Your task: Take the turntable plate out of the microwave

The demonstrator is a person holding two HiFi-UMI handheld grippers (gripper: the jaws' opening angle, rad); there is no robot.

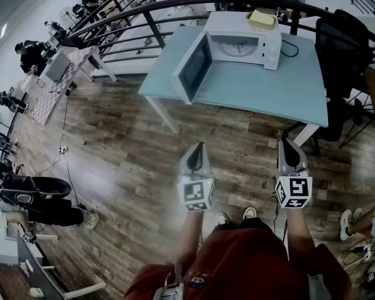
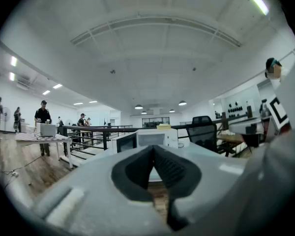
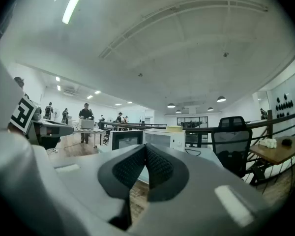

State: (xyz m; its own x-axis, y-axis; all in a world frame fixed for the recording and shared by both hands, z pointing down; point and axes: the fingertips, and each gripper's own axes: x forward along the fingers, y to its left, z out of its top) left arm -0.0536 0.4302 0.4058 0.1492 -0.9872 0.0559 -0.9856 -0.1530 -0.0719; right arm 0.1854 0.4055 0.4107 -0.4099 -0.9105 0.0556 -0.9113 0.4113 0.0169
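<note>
A white microwave (image 1: 244, 42) stands on a light blue table (image 1: 269, 89), its door (image 1: 194, 67) swung open to the left. The pale round turntable plate (image 1: 234, 45) lies inside the cavity. Both grippers are held level over the wooden floor, well short of the table. The left gripper (image 1: 198, 146) is shut and empty, and so is the right gripper (image 1: 285, 142). In the left gripper view the left gripper (image 2: 153, 149) points at the microwave (image 2: 155, 138). In the right gripper view the right gripper (image 3: 145, 148) faces the microwave (image 3: 162, 139) too.
A yellow flat object (image 1: 262, 19) lies on top of the microwave. A black office chair (image 1: 347, 42) stands right of the table, and a dark railing (image 1: 175, 5) runs behind it. A cable (image 1: 290, 47) leaves the microwave's right side. People and desks are far off at the left.
</note>
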